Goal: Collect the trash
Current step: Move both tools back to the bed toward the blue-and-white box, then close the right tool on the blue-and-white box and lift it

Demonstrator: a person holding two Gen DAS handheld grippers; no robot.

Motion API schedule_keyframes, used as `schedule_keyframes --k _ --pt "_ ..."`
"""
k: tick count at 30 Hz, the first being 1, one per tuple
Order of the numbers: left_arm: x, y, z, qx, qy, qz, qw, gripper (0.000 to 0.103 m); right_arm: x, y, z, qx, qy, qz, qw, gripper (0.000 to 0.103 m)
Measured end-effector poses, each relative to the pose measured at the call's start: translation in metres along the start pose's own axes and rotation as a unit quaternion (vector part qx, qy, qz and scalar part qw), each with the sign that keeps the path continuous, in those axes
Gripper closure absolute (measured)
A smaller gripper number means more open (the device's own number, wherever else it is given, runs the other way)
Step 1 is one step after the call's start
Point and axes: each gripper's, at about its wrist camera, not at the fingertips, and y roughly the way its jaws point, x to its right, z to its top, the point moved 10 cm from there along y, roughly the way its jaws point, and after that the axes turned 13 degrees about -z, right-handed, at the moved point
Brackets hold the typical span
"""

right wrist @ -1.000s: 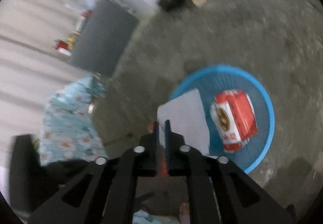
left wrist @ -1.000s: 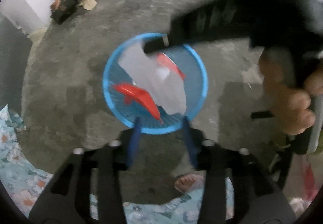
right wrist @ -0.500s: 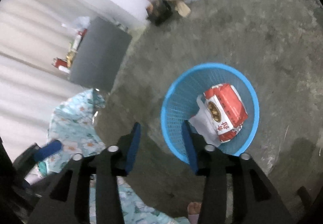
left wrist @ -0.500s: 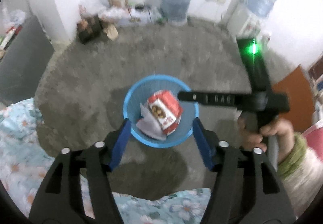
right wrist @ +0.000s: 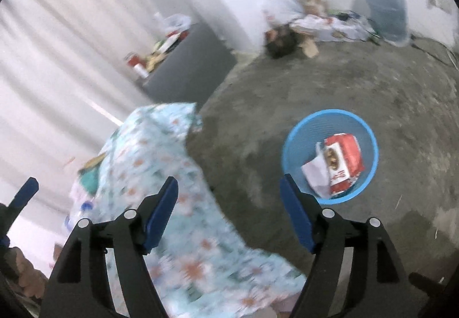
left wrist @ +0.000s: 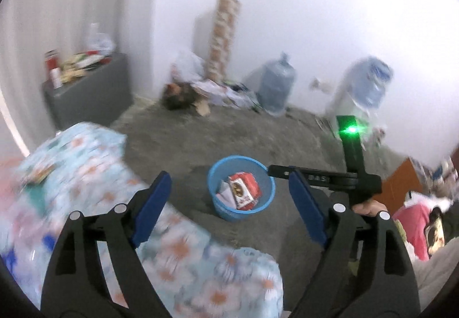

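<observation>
A blue mesh waste basket [left wrist: 218,174] [right wrist: 292,143] stands on the grey floor. Inside it lie a red and white packet [left wrist: 243,188] [right wrist: 342,160] and a white sheet of paper [left wrist: 225,193] [right wrist: 314,174]. My left gripper [left wrist: 228,190] hangs high above the basket, its jaws opening with nothing between them. My right gripper [right wrist: 229,197] is also raised, jaws opening and empty, with the basket off to the right of its fingers. The right gripper's black body with a green light [left wrist: 350,145] shows in the left wrist view.
A floral blue cloth [left wrist: 94,191] [right wrist: 160,163] covers a surface at the lower left. A grey cabinet [right wrist: 189,71] with clutter stands by the wall. Water jugs [left wrist: 275,88] [right wrist: 385,2] and a pile of bags and boxes [left wrist: 212,91] line the far wall.
Both grippers have opened and let the packet and the paper drop into the basket. Both have risen well away from it, so more of the room shows.
</observation>
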Motion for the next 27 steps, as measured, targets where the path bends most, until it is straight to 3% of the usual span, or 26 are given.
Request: schedule_keyframes --k 7,17,23,27 --pt "-0.032 -0.101 -0.047 0.071 -0.077 0.069 0.9921 0.023 -0.066 -0.031 -0.023 -0.002 -0.054 0.039 0.998 0.029" --pt "-0.076 -0.208 -0.106 0.138 -0.143 0.170 0.9651 0.022 -0.143 -0.048 -0.059 -0.039 -0.099 0.112 0.988 0.029" --pt "-0.099 -0.225 -0.141 0.150 -0.186 0.194 0.9515 0.020 -0.185 -0.028 -0.092 -0.109 -0.096 0.160 0.976 0.029" --pt "-0.114 -0.224 -0.162 0.146 -0.205 0.202 0.9465 0.020 -0.222 -0.013 -0.120 -0.169 -0.080 0.212 0.959 0.029"
